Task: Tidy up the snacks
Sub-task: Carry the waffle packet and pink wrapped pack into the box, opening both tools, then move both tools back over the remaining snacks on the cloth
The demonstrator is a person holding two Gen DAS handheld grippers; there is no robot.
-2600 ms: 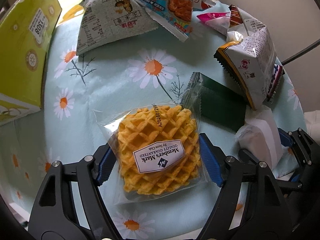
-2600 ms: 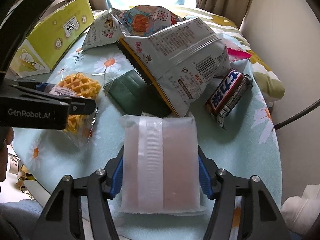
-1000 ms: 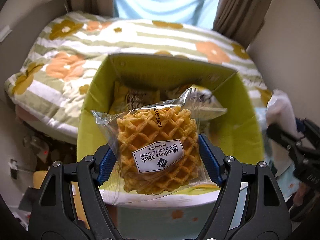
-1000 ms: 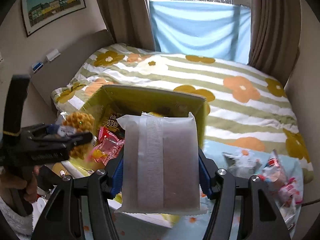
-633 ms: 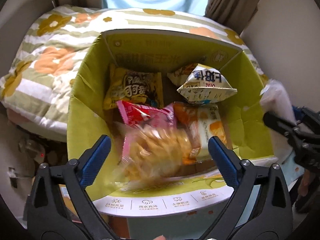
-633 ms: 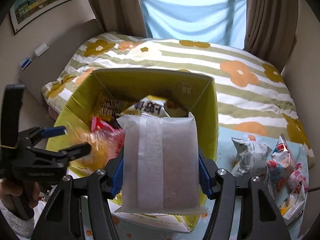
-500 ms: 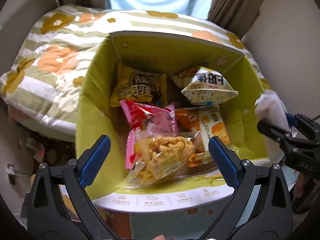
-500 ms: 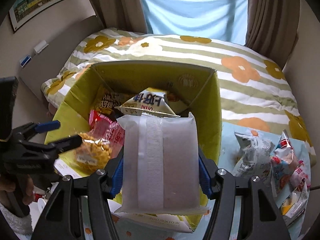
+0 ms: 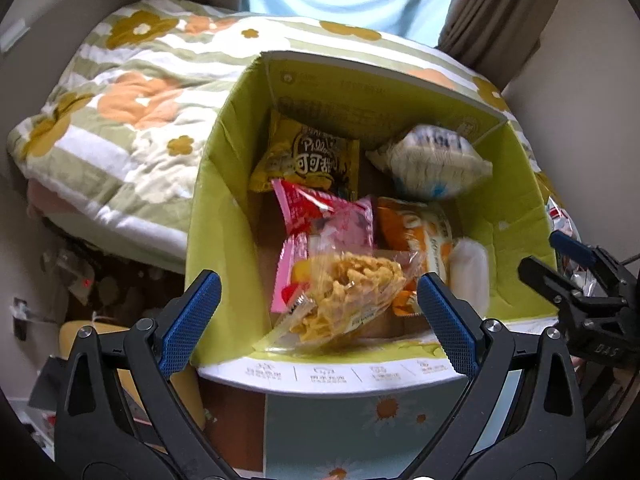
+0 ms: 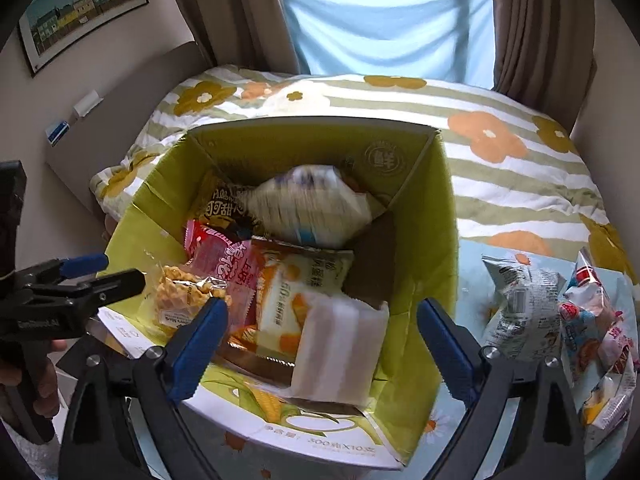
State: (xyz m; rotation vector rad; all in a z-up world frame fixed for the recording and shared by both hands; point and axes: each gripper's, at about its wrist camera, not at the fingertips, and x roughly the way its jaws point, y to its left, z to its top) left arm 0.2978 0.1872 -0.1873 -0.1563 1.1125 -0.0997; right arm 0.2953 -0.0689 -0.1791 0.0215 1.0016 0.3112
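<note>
1. Left gripper (image 9: 318,308): jaws spread wide, nothing between the blue pads; it hangs over the near edge of the yellow-green box (image 9: 224,184)
2. Right gripper (image 10: 322,332): jaws also wide apart, empty, above the box's near right corner
3. Waffle pack (image 9: 346,294) lies inside the box at the front left, tilted, resting on the red-pink pkt (image 9: 320,216)
4. White pouch (image 10: 340,350) sits in the front right of the box, leaning against the near wall, next to the orange-and-white pkt (image 10: 298,292)
5. Further back in the box: yellow cocoa pkt (image 9: 308,158) at left, a white puffy bag (image 9: 430,162) at right, blurred
6. More snack pkts (image 10: 560,312) lie on the daisy-print tablecloth (image 10: 472,252) right of the box
7. Behind the box: bed w/ flowered quilt (image 10: 500,120)
</note>
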